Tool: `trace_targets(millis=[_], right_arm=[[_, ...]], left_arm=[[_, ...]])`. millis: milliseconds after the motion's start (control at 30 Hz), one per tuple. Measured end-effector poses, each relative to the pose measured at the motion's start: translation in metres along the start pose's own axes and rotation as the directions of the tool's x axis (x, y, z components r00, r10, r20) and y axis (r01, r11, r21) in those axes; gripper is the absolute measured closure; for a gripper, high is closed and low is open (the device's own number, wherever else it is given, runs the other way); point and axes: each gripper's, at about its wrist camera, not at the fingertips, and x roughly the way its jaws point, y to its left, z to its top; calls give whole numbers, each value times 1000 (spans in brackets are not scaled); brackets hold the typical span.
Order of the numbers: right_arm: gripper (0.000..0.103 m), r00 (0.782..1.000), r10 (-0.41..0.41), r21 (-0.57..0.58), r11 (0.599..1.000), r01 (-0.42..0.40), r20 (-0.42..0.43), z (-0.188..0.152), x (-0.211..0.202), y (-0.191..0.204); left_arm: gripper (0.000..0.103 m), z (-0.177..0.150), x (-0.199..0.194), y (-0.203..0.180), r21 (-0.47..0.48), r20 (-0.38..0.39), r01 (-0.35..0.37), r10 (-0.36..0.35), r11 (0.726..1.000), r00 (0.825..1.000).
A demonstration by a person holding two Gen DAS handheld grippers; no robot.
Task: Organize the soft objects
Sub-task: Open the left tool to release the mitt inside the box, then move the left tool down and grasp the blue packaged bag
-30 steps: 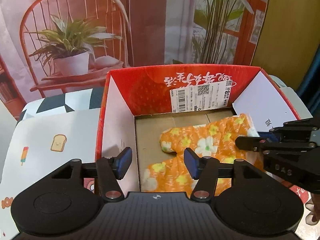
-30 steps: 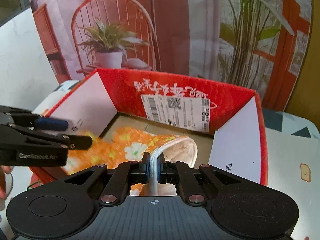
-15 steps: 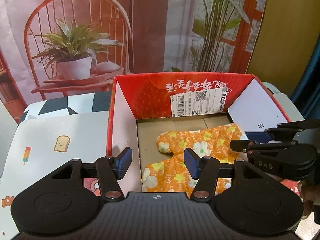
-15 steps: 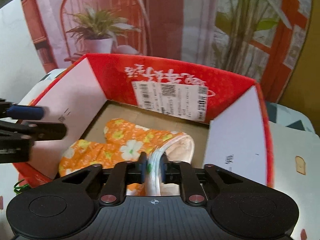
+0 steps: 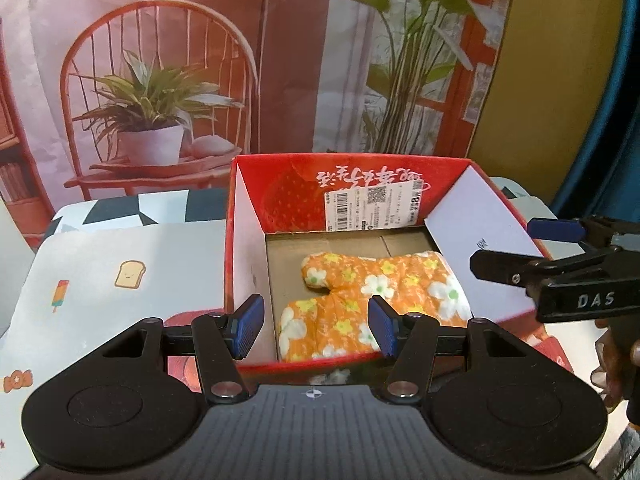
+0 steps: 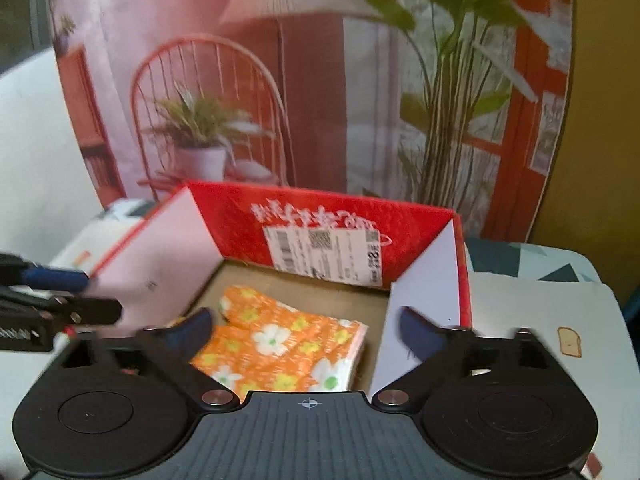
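Observation:
An orange oven mitt [image 5: 360,300] with white and yellow flowers lies flat on the floor of a red cardboard box [image 5: 280,196]. It also shows in the right wrist view [image 6: 280,352], inside the same box [image 6: 240,220]. My left gripper [image 5: 316,326] is open and empty above the box's near wall. My right gripper [image 6: 306,328] is open and empty, above the mitt's cuff end. The right gripper shows at the right edge of the left wrist view [image 5: 532,248]; the left gripper shows at the left edge of the right wrist view [image 6: 72,292].
The box stands on a white tablecloth [image 5: 120,264] printed with toast and ice-lolly figures. A printed backdrop [image 5: 160,80] of a chair and plants hangs behind the table. A white label [image 5: 372,208] is stuck on the box's far inner wall.
My right gripper has opened and let go of the mitt's cuff, which now lies flat in the box. Both grippers have drawn back and up from the box.

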Motion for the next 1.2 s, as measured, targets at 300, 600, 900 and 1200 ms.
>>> trace_targets(millis=[300, 600, 900, 1200], right_arm=[[0, 996, 37, -7, 999, -37, 85, -32, -51, 11], [0, 997, 68, -34, 997, -68, 26, -87, -65, 27], [8, 989, 111, 7, 994, -110, -96, -134, -58, 30], [18, 976, 154, 47, 988, -149, -151, -150, -47, 32]], left_arm=[[44, -38, -35, 0, -29, 3, 24, -24, 999, 1000], [45, -80, -38, -7, -85, -58, 40, -45, 996, 997], [56, -107, -28, -18, -107, -118, 70, -82, 992, 990], [56, -121, -22, -23, -120, -156, 112, -130, 986, 979]])
